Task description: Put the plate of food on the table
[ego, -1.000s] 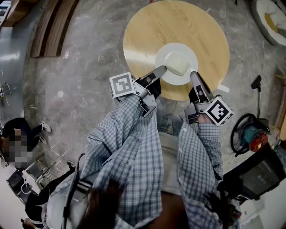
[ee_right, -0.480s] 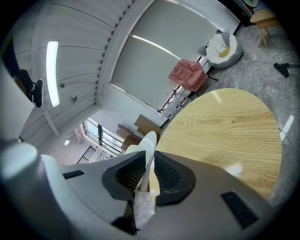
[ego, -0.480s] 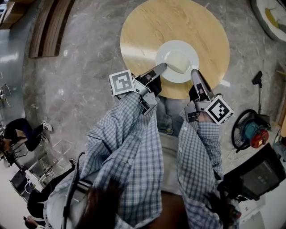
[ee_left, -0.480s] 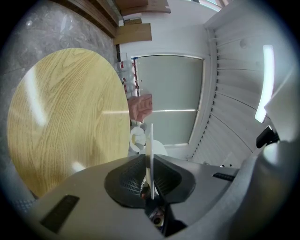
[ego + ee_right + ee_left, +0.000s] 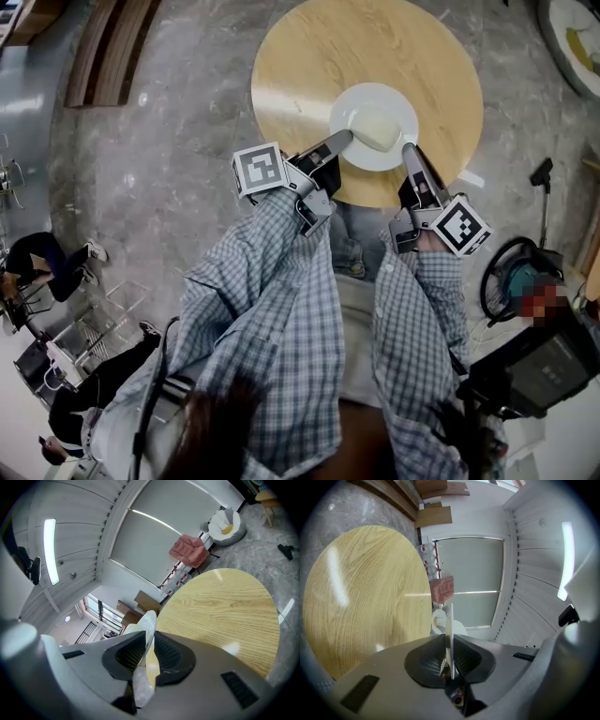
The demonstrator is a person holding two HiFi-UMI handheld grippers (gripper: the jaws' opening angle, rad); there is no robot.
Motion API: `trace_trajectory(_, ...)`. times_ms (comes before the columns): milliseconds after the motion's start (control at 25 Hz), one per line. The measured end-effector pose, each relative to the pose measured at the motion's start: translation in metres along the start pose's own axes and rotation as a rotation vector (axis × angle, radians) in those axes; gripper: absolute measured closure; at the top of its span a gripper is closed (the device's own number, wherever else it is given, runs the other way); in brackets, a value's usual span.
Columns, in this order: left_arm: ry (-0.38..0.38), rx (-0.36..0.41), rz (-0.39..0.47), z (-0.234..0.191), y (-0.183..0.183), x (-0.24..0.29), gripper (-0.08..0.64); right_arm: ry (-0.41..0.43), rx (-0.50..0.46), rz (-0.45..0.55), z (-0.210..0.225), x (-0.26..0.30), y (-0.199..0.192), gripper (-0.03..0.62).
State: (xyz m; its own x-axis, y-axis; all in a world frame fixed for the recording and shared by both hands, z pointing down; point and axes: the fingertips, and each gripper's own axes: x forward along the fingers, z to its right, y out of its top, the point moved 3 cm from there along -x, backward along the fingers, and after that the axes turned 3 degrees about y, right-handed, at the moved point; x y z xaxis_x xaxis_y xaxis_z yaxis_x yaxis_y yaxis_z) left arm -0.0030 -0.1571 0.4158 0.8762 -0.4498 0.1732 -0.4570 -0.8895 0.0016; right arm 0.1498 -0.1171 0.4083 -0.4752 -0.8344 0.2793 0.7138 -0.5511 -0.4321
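Pinched at opposite rims by the left gripper (image 5: pixel 341 142) and right gripper (image 5: pixel 409 153), the white plate (image 5: pixel 375 95) of food (image 5: pixel 377 128) has crept inward from the wooden table's (image 5: pixel 309 66) near edge, so set-down looks close.

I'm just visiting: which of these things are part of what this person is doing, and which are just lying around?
Part of the job: the plate, gripped by the left tool and the right tool; the food on it; the round table.

Just lying about: wooden planks, a teal machine, a person off to the side.
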Motion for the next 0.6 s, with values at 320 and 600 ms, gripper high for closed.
trace_trajectory(320,0.030,0.001,0.018,-0.007,-0.002,-0.003,0.528,-0.013,-0.001,-0.036,0.005,0.000,-0.002,0.531)
trace_trajectory(600,0.078,-0.004,0.020,-0.029,-0.002,0.008,0.528,-0.007,0.024,-0.064,0.026,0.008,-0.001,0.531)
